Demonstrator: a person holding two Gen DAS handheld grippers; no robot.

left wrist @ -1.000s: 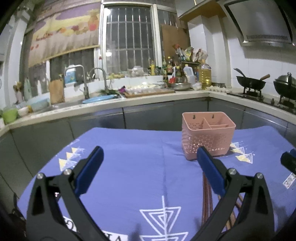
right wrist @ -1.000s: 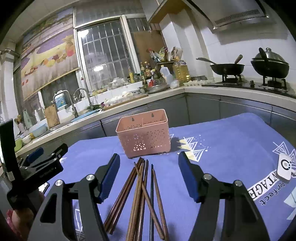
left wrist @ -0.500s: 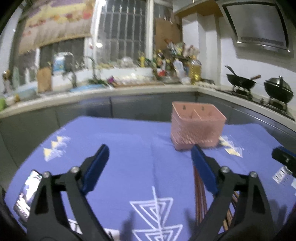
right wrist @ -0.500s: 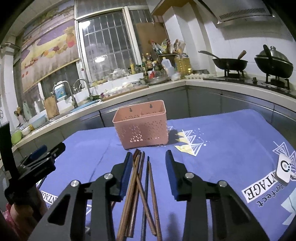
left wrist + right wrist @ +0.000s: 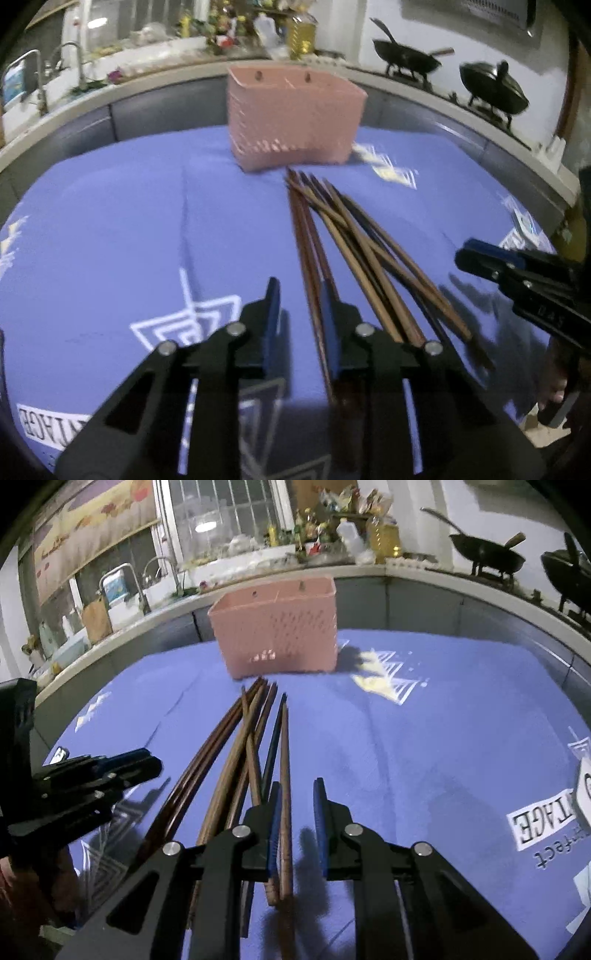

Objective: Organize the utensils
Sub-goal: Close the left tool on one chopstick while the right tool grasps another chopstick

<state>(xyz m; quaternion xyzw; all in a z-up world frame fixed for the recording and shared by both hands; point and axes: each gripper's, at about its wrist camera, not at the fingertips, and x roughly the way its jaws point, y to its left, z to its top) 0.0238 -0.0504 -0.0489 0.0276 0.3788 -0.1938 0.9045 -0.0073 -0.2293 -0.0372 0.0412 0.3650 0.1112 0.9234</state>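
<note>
chopsticks [image 5: 354, 236]: loose fan on the blue cloth [image 5: 110, 229], tips just short of the pink basket [image 5: 291, 118]
left gripper [image 5: 301, 314]: fingers closing, leftmost sticks between
right gripper [image 5: 297, 812]: fingers closing, rightmost stick between
open room: bare cloth either side of the fan

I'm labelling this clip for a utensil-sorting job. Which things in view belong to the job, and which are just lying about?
Part of the job:
- chopsticks lying on the blue cloth
- pink basket behind them
- left gripper, closing
- right gripper, closing around one chopstick

Just lying about:
- wok
- lidded pot
- oil bottle
- faucet
- cutting board
</note>
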